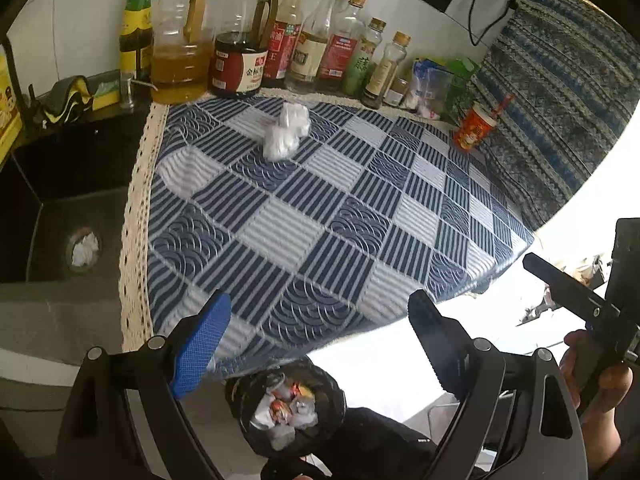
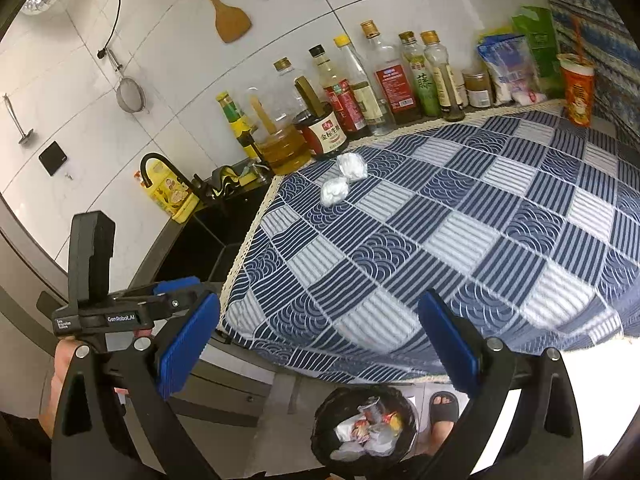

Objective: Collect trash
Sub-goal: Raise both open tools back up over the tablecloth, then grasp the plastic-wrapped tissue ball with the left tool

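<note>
Two paper wads [image 1: 286, 130] left at 12 o'clock; both grippers [image 1: 316, 344] [image 2: 318, 348] held wide open, empty. Light wads could be nudged away.

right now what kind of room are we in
Most likely a home kitchen: a dark sink with a faucet, condiment bottles along the tiled wall, and a wooden spatula hanging up.

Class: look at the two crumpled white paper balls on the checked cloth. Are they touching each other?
Cannot tell. In the left wrist view the near ball overlaps the far ball; the right wrist view shows them very close, without a plain gap.
</note>
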`<control>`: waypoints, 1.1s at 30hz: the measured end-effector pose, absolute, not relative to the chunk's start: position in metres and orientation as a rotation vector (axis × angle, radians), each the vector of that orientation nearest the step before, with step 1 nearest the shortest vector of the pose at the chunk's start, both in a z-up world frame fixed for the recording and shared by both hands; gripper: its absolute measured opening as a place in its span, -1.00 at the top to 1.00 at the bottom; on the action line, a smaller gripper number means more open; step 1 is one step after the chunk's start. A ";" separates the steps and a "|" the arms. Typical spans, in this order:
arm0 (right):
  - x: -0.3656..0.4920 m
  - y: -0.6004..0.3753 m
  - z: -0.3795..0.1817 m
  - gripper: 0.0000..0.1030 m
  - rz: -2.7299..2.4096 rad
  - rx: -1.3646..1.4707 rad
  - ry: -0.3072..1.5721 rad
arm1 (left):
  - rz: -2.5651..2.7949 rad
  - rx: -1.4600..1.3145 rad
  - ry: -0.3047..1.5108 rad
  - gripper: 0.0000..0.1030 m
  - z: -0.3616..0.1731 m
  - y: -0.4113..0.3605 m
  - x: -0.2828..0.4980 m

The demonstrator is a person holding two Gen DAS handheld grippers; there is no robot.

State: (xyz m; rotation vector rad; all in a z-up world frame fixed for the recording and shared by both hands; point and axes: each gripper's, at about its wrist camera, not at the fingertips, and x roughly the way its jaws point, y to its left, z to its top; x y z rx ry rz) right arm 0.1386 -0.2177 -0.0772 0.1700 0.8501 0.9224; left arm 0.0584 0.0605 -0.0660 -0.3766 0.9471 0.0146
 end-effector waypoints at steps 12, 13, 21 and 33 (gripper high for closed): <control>0.225 -0.200 -0.087 -0.90 0.957 0.161 0.859 | 0.034 -0.397 0.991 -0.70 -0.078 0.078 0.158; 0.232 -0.199 -0.089 -0.90 0.956 0.161 0.861 | 0.040 -0.400 1.001 -0.70 -0.080 0.080 0.166; 0.288 -0.193 -0.112 -0.90 0.980 0.173 0.910 | 0.077 -0.382 1.069 -0.70 -0.102 0.091 0.222; 0.342 -0.188 -0.144 -0.90 1.000 0.198 0.968 | 0.167 -0.314 1.134 -0.70 -0.130 0.111 0.288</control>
